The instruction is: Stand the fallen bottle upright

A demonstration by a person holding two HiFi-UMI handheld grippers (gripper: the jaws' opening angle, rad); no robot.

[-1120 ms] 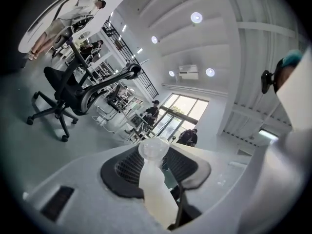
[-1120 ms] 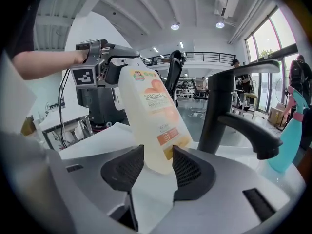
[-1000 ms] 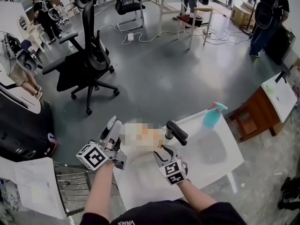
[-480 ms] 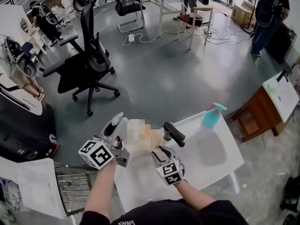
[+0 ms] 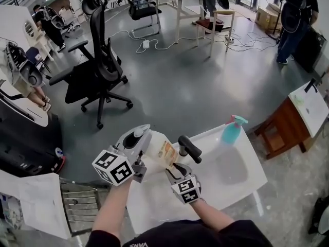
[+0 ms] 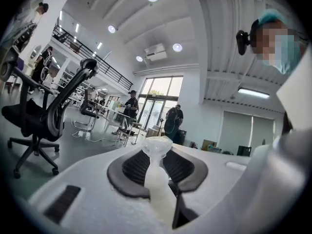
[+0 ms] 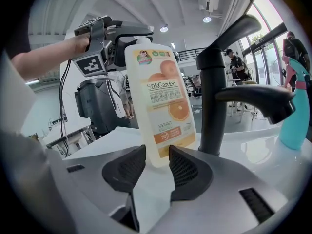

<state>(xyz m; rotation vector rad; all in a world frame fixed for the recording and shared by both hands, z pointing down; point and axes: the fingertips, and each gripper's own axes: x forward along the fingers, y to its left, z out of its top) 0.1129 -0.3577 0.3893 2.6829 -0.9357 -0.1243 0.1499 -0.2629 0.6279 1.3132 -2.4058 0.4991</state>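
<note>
Over the last 1 second my left tool [image 5: 139,137] has swung up and away from me, rolling as it goes, and it has carried the top of the bottle [image 5: 160,151] with it. The bottle no longer lies flat. It now stands close to upright at the near edge of the counter [image 5: 231,174], just beside the black faucet [image 5: 189,147], leaning a little toward the left tool.

In the left gripper view the jaws are closing, with the bottle's white cap and neck [image 6: 157,152] clamped between the pads. My right tool [image 5: 174,168] has hardly shifted. In its own view the jaws are also closing, and the pads pinch the bottle's base [image 7: 163,106] from both sides.

So I judge the tipping-up mostly done. What is left is to take out the last of the lean and settle the base flat. I cannot tell whether the base touches the counter, since the right jaws hide it. The teal spray bottle [image 5: 232,129] stands well apart, beyond the faucet.
</note>
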